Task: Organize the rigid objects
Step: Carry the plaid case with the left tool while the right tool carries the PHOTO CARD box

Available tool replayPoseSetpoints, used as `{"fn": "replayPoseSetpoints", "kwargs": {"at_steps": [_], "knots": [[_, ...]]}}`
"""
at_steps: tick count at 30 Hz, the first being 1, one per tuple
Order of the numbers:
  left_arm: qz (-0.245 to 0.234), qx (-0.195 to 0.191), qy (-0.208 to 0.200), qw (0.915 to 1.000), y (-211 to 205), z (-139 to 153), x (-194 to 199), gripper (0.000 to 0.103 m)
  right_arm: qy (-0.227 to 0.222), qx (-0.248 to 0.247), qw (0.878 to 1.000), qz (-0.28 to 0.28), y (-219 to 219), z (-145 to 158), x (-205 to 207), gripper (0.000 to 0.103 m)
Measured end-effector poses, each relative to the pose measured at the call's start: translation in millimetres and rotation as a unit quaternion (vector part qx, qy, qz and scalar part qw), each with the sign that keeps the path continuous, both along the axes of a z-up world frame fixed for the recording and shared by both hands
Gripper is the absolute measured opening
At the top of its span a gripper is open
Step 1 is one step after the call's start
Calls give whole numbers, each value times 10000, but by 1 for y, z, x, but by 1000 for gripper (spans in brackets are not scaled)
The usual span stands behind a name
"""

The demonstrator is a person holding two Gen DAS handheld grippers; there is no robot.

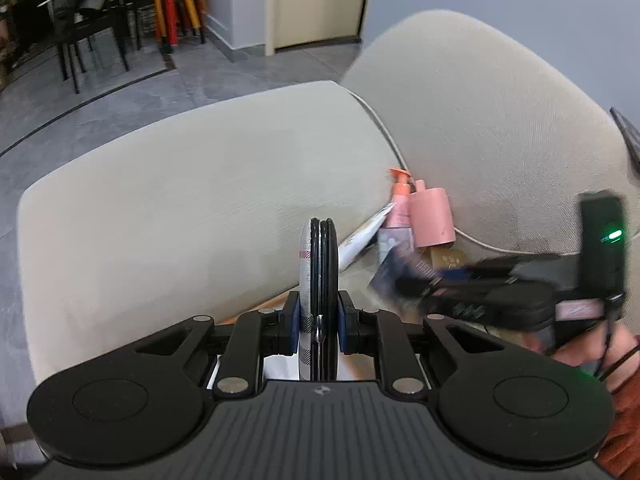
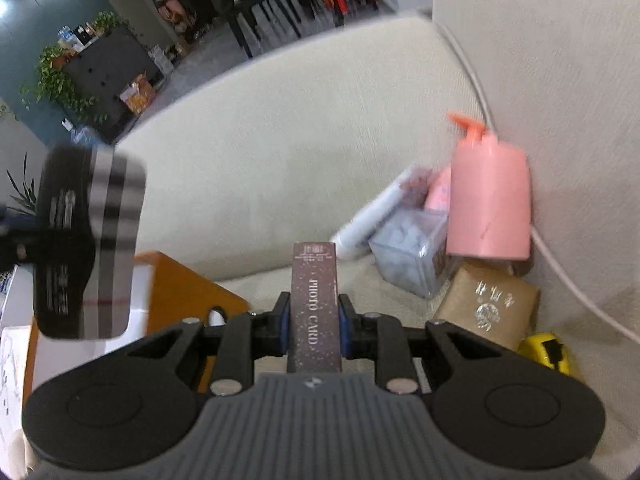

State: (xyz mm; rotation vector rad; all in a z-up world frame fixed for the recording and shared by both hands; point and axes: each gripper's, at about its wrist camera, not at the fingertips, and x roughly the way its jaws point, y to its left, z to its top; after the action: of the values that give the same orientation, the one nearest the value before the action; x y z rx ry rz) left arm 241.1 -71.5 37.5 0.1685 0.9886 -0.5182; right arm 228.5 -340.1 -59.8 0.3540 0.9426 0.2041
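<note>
Cream sofa, pink bottles, dark boxes.

The sofa is pale cream, with white piping. The large pump bottle is plain salmon pink, its nozzle orange; the smaller pump bottle is peach with an orange pump. The photo card box is dark maroon, speckled, with white lettering. The flat case is black with a grey, black and white check. The paper-wrapped box is tan with silver characters. The tape measure is yellow and black. The stacked stools are orange and red.
</note>
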Motion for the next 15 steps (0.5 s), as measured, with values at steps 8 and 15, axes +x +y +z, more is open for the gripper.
{"fn": "replayPoseSetpoints", "kwargs": {"at_steps": [8,15], "knots": [[690,-238,-48,9973,74,2,-27,19,-892,-344,9953,119,46,77,-43,22],[1222,-468,146,9913,126,-7,-37,19,-756,173,9944,721,93,91,-52,22]]}}
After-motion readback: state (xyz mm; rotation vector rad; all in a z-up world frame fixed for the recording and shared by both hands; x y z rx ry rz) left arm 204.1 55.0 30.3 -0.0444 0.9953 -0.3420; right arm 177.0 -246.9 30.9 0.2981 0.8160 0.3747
